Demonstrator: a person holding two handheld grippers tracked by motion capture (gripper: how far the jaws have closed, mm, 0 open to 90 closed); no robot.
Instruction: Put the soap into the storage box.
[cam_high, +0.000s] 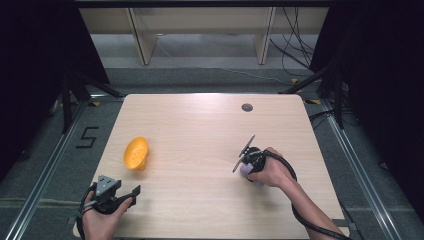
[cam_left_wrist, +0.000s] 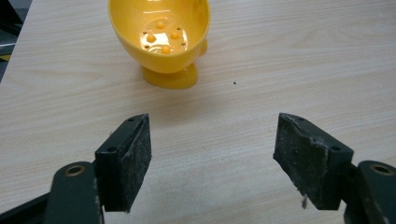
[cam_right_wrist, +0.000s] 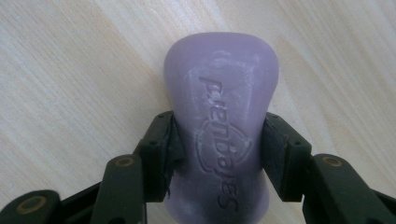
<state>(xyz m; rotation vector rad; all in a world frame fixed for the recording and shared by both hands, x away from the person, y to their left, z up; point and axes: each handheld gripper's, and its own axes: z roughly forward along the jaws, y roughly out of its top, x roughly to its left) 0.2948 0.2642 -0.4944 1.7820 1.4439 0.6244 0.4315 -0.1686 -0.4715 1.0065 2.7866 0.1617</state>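
- Two grippers are working over a light wooden table (cam_high: 200, 125), one in each of the person's hands.
- Pointing steeply down at the right side of the table, the right gripper (cam_right_wrist: 217, 154) is clamping its jaws on the narrow waist of a purple soap bar (cam_right_wrist: 220, 126), a pad pressing each long side.
- Lying flat on the wood, the soap bar is showing embossed lettering on its top face; from the high view it is peeking out as a small purple patch (cam_high: 245, 169) just under the person's right hand (cam_high: 272, 172).
- Resting at the near left corner, the left gripper (cam_left_wrist: 212, 156) is holding its jaws wide apart with only bare wood between the pads.
- Standing just beyond those open jaws, a yellow footed cup (cam_left_wrist: 161, 39) is tilting its hollow towards the camera, well apart from the soap bar.
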